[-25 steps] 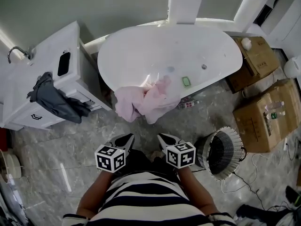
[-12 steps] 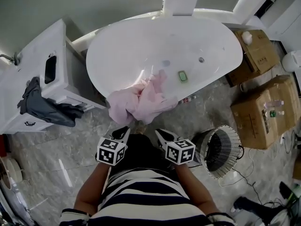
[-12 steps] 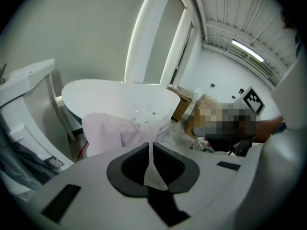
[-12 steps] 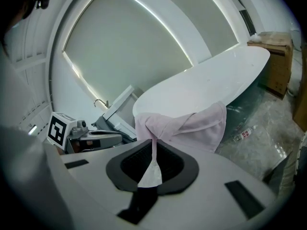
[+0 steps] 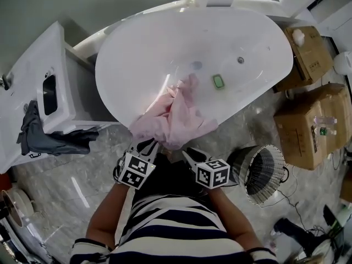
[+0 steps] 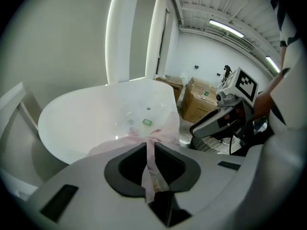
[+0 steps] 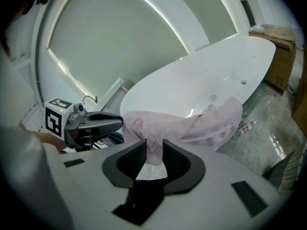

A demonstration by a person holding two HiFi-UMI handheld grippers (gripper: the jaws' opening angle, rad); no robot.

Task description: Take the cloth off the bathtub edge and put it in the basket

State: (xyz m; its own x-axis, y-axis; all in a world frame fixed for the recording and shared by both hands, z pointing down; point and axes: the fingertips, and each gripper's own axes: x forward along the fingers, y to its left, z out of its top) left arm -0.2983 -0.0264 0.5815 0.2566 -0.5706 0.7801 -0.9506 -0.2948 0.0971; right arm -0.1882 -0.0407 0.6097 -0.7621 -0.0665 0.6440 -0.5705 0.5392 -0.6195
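A pink cloth [image 5: 173, 117] hangs over the near edge of the white bathtub [image 5: 154, 54], partly inside it and partly down its outer wall. Both grippers are at the cloth's lower hem. My left gripper [image 5: 147, 145] [image 6: 149, 144] is almost closed and just starting to part. A thin strip of cloth [image 6: 165, 128] shows in its slit, and whether the pads press on it is unclear. My right gripper [image 5: 188, 153] [image 7: 154, 143] is opening, with a fold of the cloth [image 7: 192, 123] hanging loosely between its jaws. The round wire basket [image 5: 263, 172] stands on the floor to my right.
Cardboard boxes [image 5: 311, 128] stand right of the tub, behind the basket. A white sink cabinet [image 5: 33, 87] with a grey garment [image 5: 52, 139] draped on it stands to the left. A small green object [image 5: 218, 81] lies inside the tub. Cables [image 5: 300, 202] trail on the floor by the basket.
I have stepped closer to the tub. Both grippers went forward from in front of my body to the cloth's lower hem. The right jaws have parted.
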